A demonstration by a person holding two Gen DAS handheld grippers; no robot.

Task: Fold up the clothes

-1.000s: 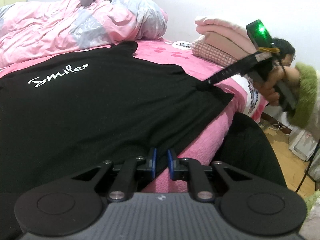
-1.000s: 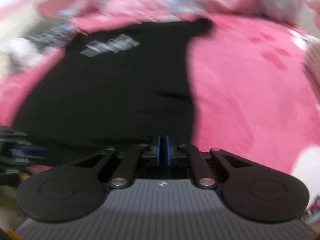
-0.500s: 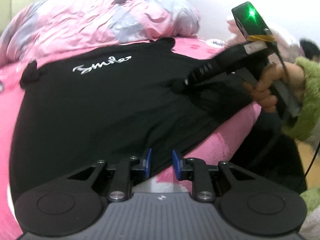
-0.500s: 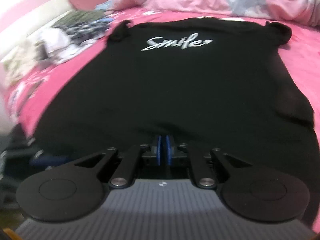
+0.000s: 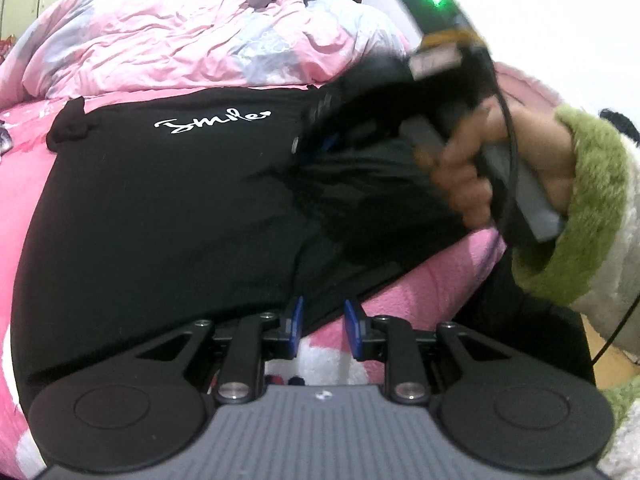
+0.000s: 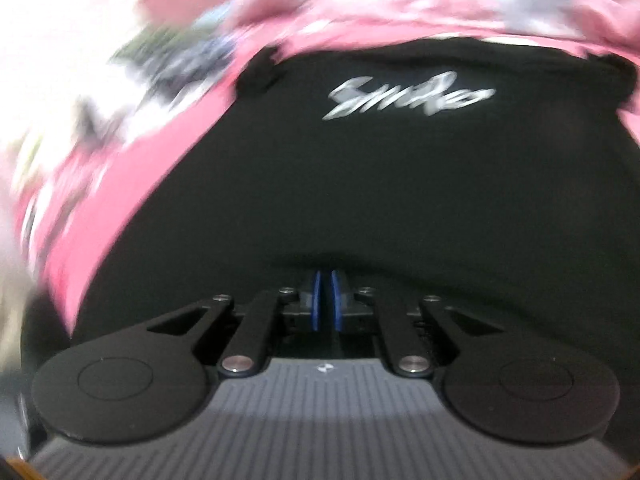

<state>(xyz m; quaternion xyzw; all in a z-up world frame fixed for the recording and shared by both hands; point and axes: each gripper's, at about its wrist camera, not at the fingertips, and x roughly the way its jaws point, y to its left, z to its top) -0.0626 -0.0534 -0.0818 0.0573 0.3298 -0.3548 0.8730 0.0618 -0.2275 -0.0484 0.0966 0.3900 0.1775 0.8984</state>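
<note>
A black T-shirt (image 5: 160, 220) with white "Smile" lettering lies spread front-up on the pink bed. In the left wrist view my left gripper (image 5: 323, 320) hovers at the shirt's near hem, its blue pads apart and pressing nothing. My right gripper (image 5: 308, 140), held by a hand (image 5: 472, 168), is over the shirt's chest. It has the shirt's right side lifted in a fold that drapes below it. In the blurred right wrist view the right gripper (image 6: 327, 300) shows a narrow gap with black T-shirt (image 6: 360, 200) fabric at the tips, and its jaws are opening.
A crumpled pink and grey duvet (image 5: 180, 48) is heaped at the far side of the bed. The pink blanket (image 5: 420, 292) shows at the near edge. A green fuzzy sleeve (image 5: 580, 208) covers the person's right wrist. Blurred clothes (image 6: 180, 52) lie at the far left.
The right gripper has swept left across the shirt, dragging the shirt's right side over the front. The left gripper's pads have spread apart a little.
</note>
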